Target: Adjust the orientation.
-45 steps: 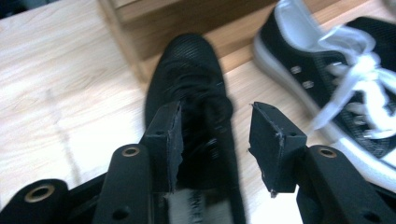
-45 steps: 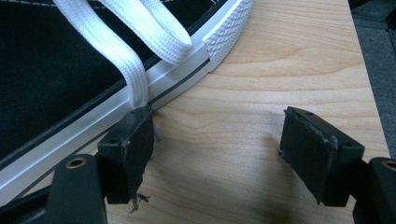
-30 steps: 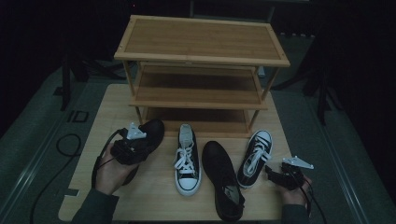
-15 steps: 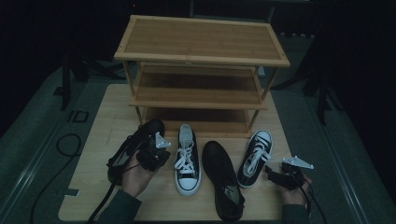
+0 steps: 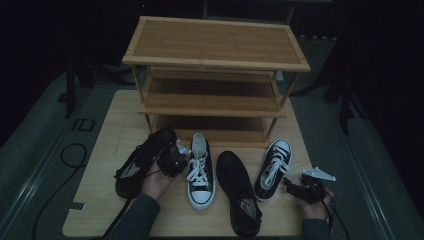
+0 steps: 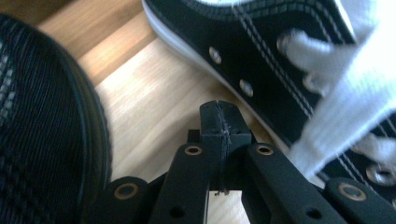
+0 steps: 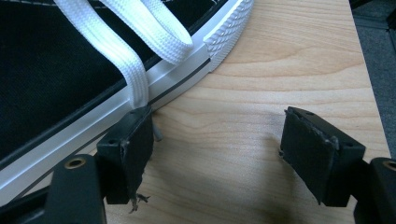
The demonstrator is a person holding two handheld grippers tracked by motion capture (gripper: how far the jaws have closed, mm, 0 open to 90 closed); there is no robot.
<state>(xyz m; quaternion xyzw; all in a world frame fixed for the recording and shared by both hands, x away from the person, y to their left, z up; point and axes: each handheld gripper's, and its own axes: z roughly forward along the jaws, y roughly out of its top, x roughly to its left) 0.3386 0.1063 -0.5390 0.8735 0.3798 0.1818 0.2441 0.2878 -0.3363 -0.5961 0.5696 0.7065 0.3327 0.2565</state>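
Four shoes are laid in a row on the table (image 5: 105,165) in front of the bamboo shoe rack (image 5: 215,75), whose three shelves are bare; the left gripper (image 5: 172,159) is seen low between the all-black shoe (image 5: 142,160) at the left end of the row and the white-laced sneaker (image 5: 200,170) just beside it. In the left gripper view its jaws are clenched together with nothing between them, their joined tips over bare wood; the jaws have just been closing, and no lace, collar or sole was caught. The sneaker (image 6: 289,60) lies just to one side of the tips and the black shoe's mesh side (image 6: 42,126) to the other.

The right gripper (image 5: 300,187) is held at the far right of the row, beside the second white-laced sneaker (image 5: 272,167); its jaws are released and spread wide, one pad (image 7: 133,140) touching the sneaker's white sole edge (image 7: 154,88) and a dangling lace (image 7: 135,79), the other pad (image 7: 317,149) over bare table.

Several risks are judged from here: with the left jaws shut on nothing, a lift would bring up no shoe; if they are pushed sideways while closed, the sneaker could be shoved out of line; if reopened in so narrow a gap, either neighbour could be nudged. On the right, only the lace might be pinched, so that the sneaker would hang, swing and knock the long black shoe (image 5: 240,192) next to it.
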